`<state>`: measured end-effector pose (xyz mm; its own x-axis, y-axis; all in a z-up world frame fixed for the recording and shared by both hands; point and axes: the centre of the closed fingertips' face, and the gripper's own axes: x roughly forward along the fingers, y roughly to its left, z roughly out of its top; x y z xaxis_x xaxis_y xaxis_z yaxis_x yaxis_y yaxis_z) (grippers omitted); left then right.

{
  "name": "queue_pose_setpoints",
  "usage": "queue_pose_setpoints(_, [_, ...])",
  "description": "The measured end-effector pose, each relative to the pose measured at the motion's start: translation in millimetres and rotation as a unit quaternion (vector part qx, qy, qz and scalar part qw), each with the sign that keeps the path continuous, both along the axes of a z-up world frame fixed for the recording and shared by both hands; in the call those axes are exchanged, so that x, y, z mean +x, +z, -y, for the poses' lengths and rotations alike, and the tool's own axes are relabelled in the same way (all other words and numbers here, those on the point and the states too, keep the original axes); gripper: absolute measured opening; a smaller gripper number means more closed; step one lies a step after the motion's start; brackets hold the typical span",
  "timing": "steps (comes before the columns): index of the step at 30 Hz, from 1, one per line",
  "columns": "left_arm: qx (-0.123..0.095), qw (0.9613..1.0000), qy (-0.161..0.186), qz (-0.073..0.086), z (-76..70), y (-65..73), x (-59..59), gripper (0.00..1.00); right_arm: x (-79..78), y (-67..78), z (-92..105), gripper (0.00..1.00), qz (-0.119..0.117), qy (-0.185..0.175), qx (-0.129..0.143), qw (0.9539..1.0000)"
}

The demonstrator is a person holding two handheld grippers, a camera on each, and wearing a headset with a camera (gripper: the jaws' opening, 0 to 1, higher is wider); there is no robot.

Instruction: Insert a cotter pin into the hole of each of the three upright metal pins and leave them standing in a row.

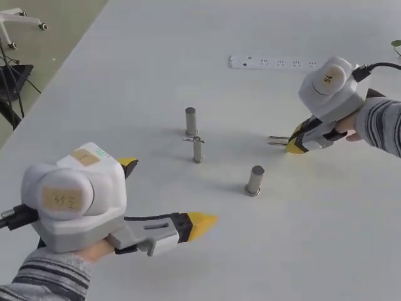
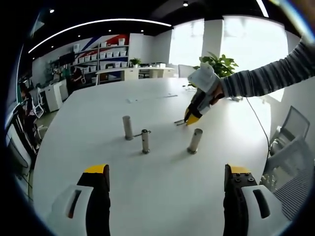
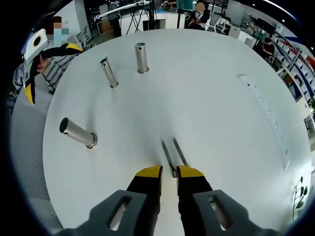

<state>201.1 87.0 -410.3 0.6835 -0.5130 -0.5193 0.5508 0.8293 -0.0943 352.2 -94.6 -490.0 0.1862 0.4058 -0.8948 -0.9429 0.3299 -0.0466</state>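
Three metal pins stand on the white table [image 1: 125, 94]: a far pin [image 1: 190, 121], a middle pin [image 1: 198, 149] with a cotter pin [image 1: 193, 139] through its top, and a bare near-right pin [image 1: 254, 180]. My right gripper [image 1: 293, 147] rests tips-down on the table right of them. In the right gripper view its jaws [image 3: 170, 172] are shut on the near end of a cotter pin [image 3: 168, 155], and a second cotter pin [image 3: 179, 151] lies beside it. My left gripper [image 1: 166, 191] hovers open and empty at the front left, facing the pins [image 2: 145, 141].
A white power strip [image 1: 269, 63] lies at the table's far side. The table's left edge [image 1: 69, 69] runs diagonally, with chair legs [image 1: 19, 22] on the floor beyond it. The person's striped sleeve [image 1: 382, 125] enters from the right.
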Motion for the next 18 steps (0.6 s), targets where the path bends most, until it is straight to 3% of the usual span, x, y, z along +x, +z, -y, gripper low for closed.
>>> queue_pose_setpoints(11, [0.006,1.0000,-0.001,-0.005,-2.6,-2.1,-0.6,0.95,-3.1,-0.8,-0.3,0.02,-0.009,0.007,-0.019,0.9997])
queue_pose_setpoints(18, [0.005,1.0000,-0.002,-0.006,-2.3,-1.7,-0.6,0.94,1.6,-2.7,1.6,0.00,-0.001,0.009,-0.028,0.9996])
